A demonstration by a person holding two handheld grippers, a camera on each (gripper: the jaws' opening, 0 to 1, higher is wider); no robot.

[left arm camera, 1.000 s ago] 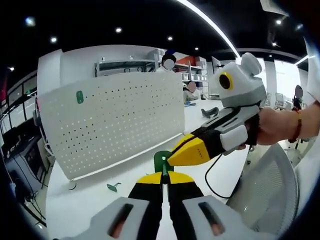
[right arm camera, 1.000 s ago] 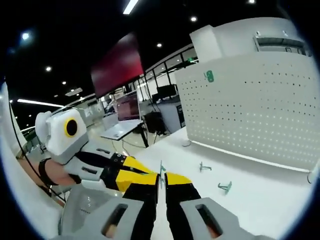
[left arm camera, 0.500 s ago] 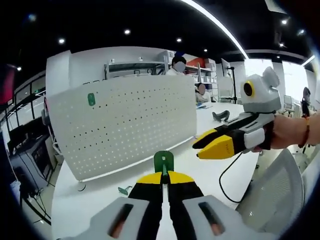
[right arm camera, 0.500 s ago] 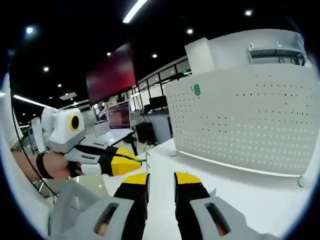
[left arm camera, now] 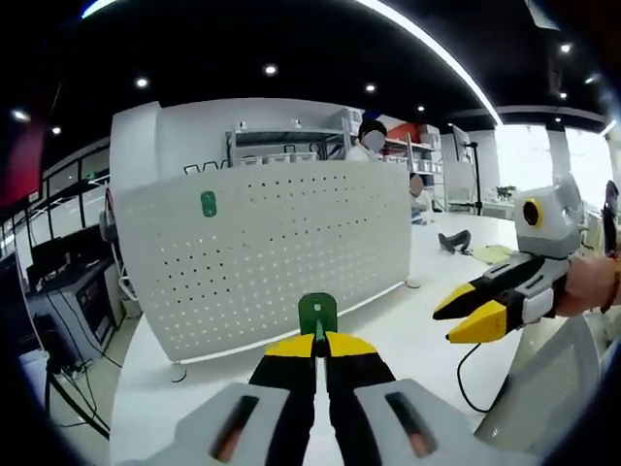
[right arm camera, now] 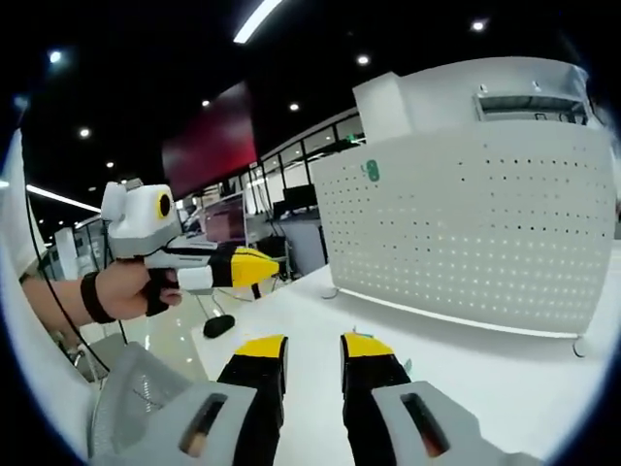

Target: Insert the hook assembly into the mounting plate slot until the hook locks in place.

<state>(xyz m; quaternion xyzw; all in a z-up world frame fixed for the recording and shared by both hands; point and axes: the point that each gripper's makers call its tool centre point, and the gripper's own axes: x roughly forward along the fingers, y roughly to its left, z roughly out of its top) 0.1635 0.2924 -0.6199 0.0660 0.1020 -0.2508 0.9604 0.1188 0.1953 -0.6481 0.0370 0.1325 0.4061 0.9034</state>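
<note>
In the left gripper view, the left gripper [left arm camera: 319, 342] has its fingers clamped on the green hook [left arm camera: 317, 314] at lower centre, before the white pegboard [left arm camera: 281, 257]. The right gripper [left arm camera: 467, 313] shows at right, fingers apart.

In the right gripper view, the right gripper [right arm camera: 311, 348] fingers stand apart over the worktop [right arm camera: 485, 374]; the left gripper [right arm camera: 266, 265] is at left.

We see a dark ceiling with round spotlights [left arm camera: 271, 70] and a long light strip [left arm camera: 427, 49], a broad white surface [right arm camera: 505, 374], a dark red wall screen [right arm camera: 209, 141], bright windows [left arm camera: 529, 155], grey metal shelving [left arm camera: 281, 146].
</note>
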